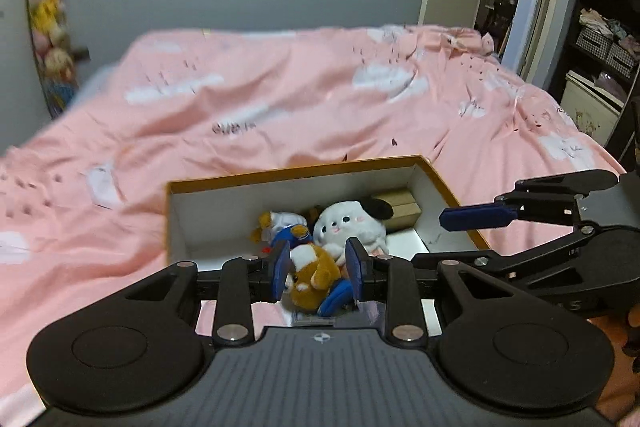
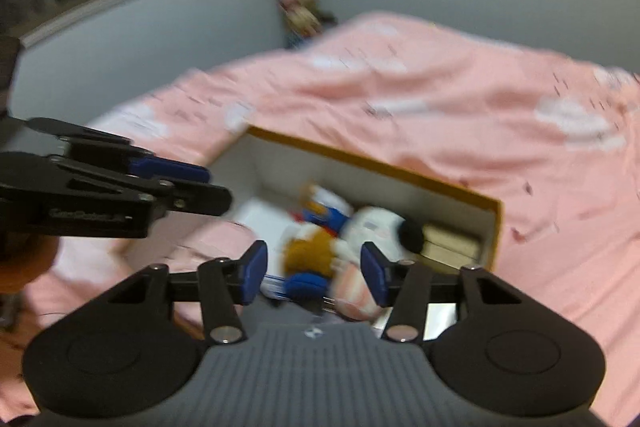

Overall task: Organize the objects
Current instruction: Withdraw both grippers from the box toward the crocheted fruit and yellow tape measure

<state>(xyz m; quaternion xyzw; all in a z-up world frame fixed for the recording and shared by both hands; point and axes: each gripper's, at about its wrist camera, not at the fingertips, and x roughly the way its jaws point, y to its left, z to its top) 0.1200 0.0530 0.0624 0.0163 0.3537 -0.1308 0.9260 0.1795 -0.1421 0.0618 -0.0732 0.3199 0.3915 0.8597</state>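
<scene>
box: the cardboard box [image 1: 436,183] sits on the pink bedspread [image 1: 280,99], and it's my landmark for everything here.
toys: brown plush [image 1: 314,273] at the box's near end, white puppy plush [image 1: 348,223] just behind it.
left gripper [image 1: 318,271]: jaws apart, straddling the brown plush, not clamped I think.
right gripper [image 2: 316,269]: jaws wide apart above the box's near end, empty.
tip: honestly, lift straight up clear of the box rim so nothing snags.

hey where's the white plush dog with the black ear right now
In the left wrist view the white plush dog lies inside the open box, between the brown plush and a tan block.
</scene>
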